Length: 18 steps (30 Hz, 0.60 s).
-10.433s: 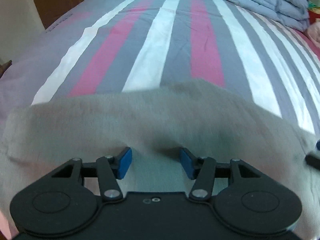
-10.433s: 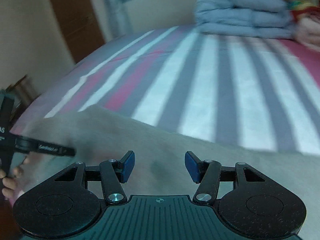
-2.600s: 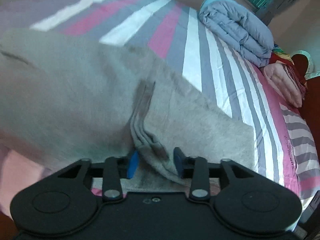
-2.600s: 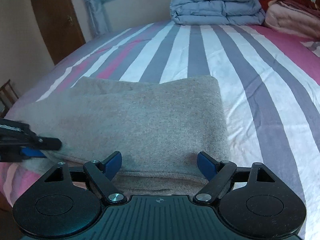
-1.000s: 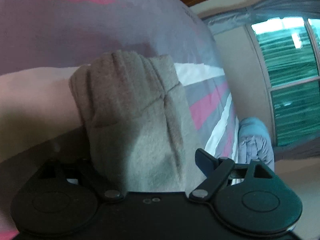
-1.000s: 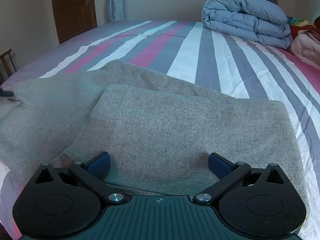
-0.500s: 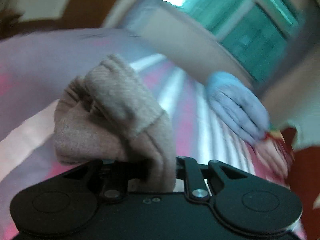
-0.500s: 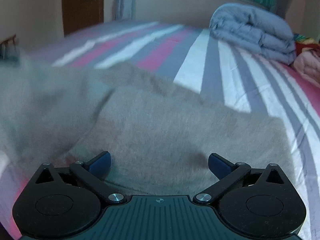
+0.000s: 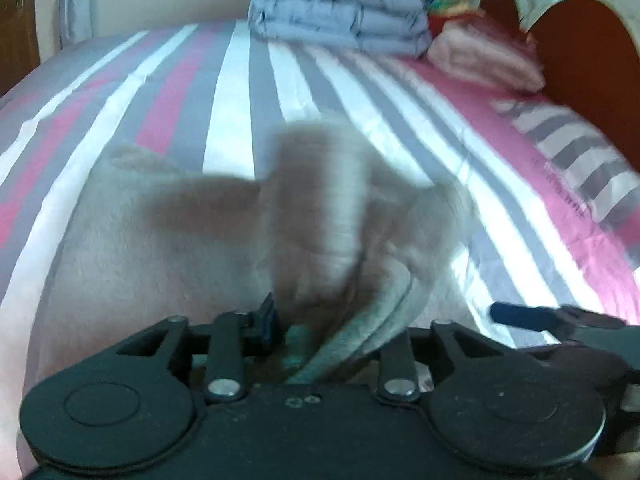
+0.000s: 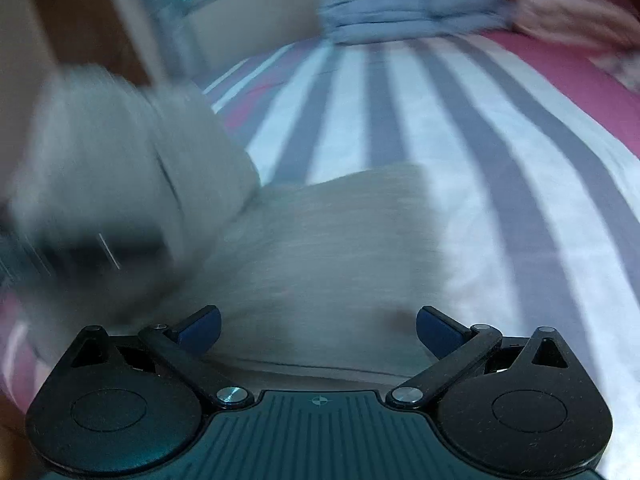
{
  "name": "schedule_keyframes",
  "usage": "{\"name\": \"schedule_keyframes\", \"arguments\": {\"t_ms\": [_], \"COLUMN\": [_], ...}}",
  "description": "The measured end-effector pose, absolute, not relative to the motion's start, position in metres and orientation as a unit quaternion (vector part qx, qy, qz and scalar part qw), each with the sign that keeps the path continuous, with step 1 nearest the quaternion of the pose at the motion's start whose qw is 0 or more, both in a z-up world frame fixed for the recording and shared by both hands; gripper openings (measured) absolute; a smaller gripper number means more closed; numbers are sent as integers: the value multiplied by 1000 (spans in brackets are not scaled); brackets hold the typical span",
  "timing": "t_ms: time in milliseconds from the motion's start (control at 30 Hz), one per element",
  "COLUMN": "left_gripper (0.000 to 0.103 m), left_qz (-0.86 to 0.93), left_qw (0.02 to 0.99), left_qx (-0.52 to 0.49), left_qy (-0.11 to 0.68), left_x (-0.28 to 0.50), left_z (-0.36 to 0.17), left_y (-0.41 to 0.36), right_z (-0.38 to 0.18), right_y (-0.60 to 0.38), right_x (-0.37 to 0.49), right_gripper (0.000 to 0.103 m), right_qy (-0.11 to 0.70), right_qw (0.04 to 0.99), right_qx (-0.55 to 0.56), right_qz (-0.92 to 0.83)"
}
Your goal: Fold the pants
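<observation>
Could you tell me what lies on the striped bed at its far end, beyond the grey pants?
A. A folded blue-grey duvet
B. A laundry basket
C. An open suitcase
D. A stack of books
A: in the left wrist view a folded blue-grey duvet sits at the far end of the striped bed, well beyond the grey pants; the right wrist view shows it too.
</observation>
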State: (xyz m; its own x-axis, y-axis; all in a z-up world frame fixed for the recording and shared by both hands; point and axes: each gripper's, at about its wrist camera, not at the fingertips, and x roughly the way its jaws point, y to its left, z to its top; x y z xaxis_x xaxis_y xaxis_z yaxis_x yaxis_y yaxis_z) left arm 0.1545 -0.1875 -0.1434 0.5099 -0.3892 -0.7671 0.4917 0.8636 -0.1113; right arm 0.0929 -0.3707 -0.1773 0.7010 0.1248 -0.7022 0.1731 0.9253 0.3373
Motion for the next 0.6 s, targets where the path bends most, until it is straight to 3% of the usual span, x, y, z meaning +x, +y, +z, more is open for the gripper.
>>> {"name": "schedule_keyframes", "arguments": {"t_ms": [167, 400, 500, 600], "left_gripper": [26, 26, 41, 65], "left_qz": [-263, -278, -287, -256], "left_qw": [860, 847, 852, 879], "left_qx": [33, -28, -39, -36], "left_qy": [435, 452, 436, 400], "left_x": [151, 146, 137, 131], "left_z": [-125, -108, -99, -89], "left_y": [-177, -154, -144, -128], "right_z": [-172, -159, -158, -156], "right_y": [-393, -416, -419, -419], "right_x": [75, 62, 55, 52], "right_gripper": [103, 103, 103, 103], "right_qy": [372, 342, 337, 331], "right_qw": [906, 888, 867, 850], "right_qx": [201, 305, 361, 404], "right_qz": [-10, 35, 62, 70]}}
